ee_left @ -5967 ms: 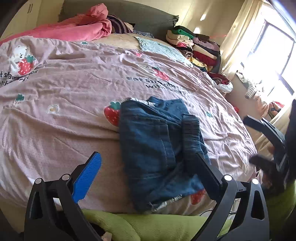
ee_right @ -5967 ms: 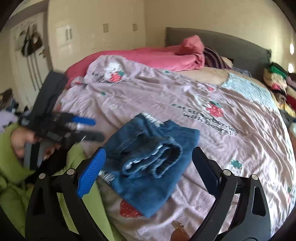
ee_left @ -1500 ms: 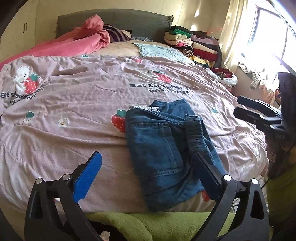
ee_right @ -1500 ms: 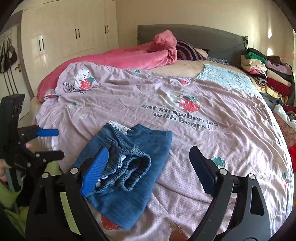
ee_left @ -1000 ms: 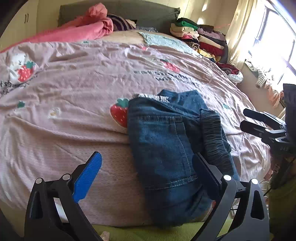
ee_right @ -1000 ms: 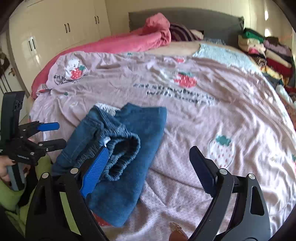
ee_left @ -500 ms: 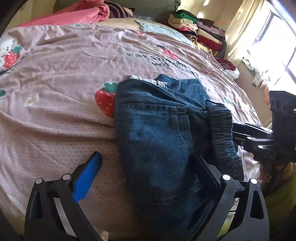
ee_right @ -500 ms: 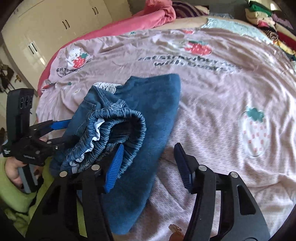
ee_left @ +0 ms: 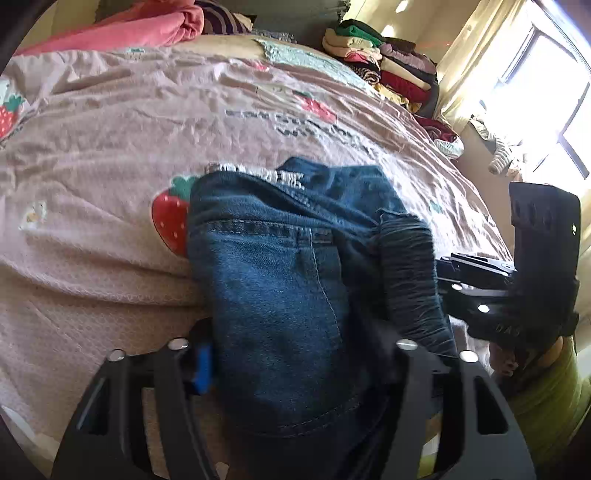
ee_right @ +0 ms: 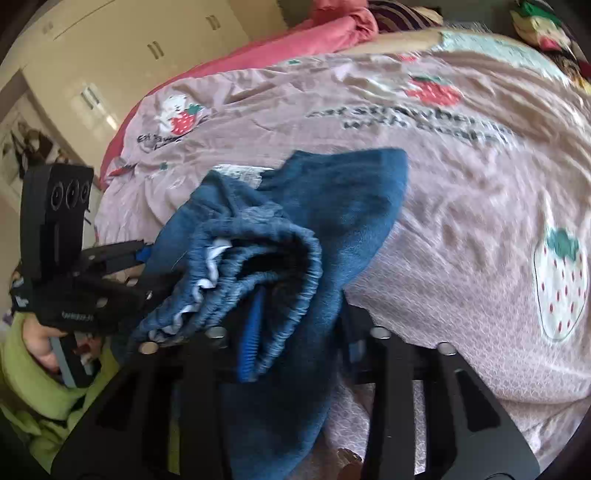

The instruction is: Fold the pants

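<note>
Folded blue denim pants (ee_left: 280,258) lie at the near edge of the pink strawberry bedspread (ee_left: 110,147). My left gripper (ee_left: 295,362) has closed on the near end of the pants, with thick denim between its fingers. My right gripper (ee_right: 295,332) is clamped on the elastic waistband side of the pants (ee_right: 280,258). The right gripper also shows in the left wrist view (ee_left: 439,277), pressed against the waistband; the left gripper also shows in the right wrist view (ee_right: 147,269) at the pants' left edge.
Stacked folded clothes (ee_left: 384,66) sit at the far right of the bed. A pink blanket (ee_left: 122,29) lies by the headboard. A bright window (ee_left: 546,92) is on the right; wardrobe doors (ee_right: 147,44) stand left. My green sleeve (ee_right: 26,369) is below.
Both grippers moved in from open, hovering positions and closed on the pants from opposite sides. The waistband end has lifted slightly.
</note>
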{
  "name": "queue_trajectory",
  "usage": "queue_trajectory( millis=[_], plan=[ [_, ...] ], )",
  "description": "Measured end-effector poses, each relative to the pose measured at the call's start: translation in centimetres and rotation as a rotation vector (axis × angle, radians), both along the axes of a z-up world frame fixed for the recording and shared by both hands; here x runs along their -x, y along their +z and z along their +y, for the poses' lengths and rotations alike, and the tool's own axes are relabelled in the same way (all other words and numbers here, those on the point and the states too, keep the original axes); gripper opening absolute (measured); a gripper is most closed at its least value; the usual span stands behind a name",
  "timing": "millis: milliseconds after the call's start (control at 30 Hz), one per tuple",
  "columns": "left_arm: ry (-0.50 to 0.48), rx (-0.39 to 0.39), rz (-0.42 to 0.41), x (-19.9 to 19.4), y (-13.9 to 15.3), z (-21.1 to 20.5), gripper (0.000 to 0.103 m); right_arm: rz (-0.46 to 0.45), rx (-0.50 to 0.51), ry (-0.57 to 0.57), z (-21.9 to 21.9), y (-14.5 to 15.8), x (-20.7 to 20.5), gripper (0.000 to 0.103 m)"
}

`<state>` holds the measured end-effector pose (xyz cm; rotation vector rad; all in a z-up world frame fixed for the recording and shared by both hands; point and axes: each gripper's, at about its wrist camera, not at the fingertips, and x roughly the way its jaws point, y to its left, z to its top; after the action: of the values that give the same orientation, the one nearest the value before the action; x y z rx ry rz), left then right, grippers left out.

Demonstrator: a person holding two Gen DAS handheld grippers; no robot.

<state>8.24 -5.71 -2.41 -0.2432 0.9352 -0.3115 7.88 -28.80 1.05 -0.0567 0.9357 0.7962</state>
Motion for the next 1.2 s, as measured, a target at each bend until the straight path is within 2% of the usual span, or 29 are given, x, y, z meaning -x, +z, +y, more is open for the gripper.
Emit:
queue_trajectory(
  millis=[100,233,300,533,1200],
  plan=[
    [-0.006,-0.012,-0.028,0.2,0.9,-0.3,0.051,-0.061,0.017,0.008,0.6,1.2,0.6,0.016],
    [-0.010,-0.004,-0.069,0.2,2.6,-0.4,0.050,-0.122,0.023,0.026,1.4,2.7,0.9,0.016],
    [-0.008,-0.023,-0.094,0.0,3.4,-0.3,0.050,-0.153,0.024,0.030,1.8,3.5,0.5,0.016],
    [0.024,-0.016,-0.126,-2.4,5.3,1.0,0.050,-0.210,0.018,0.033,2.9,5.4,-2.3,0.016],
    [0.082,-0.036,-0.127,-5.9,6.3,2.6,0.050,-0.203,0.026,0.016,4.7,5.7,-5.6,0.016]
  ],
)
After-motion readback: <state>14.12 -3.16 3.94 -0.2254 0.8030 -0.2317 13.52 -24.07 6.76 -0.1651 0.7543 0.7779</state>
